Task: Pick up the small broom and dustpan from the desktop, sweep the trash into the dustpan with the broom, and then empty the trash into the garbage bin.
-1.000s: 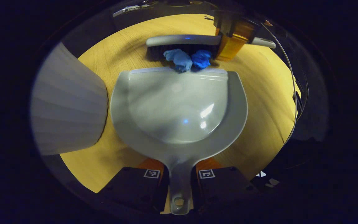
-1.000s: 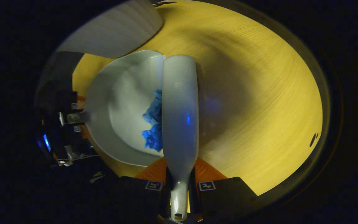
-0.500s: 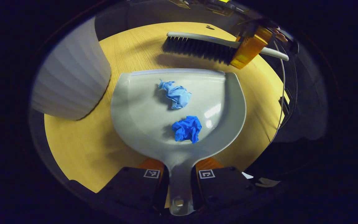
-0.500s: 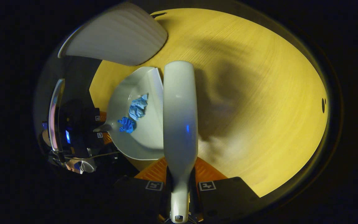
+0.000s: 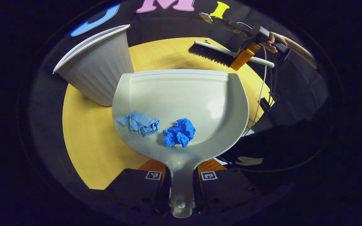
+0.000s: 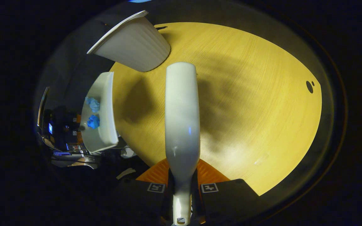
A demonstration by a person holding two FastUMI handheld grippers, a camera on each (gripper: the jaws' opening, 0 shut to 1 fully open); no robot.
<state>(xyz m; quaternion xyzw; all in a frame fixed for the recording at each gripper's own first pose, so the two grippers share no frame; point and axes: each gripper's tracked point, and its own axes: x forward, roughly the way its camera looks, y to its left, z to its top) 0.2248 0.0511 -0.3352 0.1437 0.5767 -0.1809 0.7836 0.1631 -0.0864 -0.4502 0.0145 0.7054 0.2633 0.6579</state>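
Observation:
My left gripper (image 5: 181, 182) is shut on the handle of the grey dustpan (image 5: 200, 94), which is lifted off the table. Two crumpled blue paper balls lie in the pan near its handle end, a pale one (image 5: 140, 123) and a darker one (image 5: 179, 133). The white ribbed garbage bin (image 5: 99, 75) stands just beyond the pan's left front corner. My right gripper (image 6: 182, 188) is shut on the handle of the small broom (image 6: 181, 116), held above the table; from the left gripper view the broom (image 5: 218, 53) hangs at the far right. In the right gripper view the dustpan (image 6: 101, 116) and the bin (image 6: 134, 50) sit at left.
The yellow wooden tabletop (image 6: 256, 103) stretches wide to the right of the broom. A person's hand and forearm (image 5: 289, 45) hold the right gripper, with a cable (image 5: 264, 81) hanging below it. The table's near edge runs under the dustpan.
The dustpan has been raised and tilted back, and both paper balls slid toward its handle. The broom has pulled up and away from the pan. The bin's rim has come into sight.

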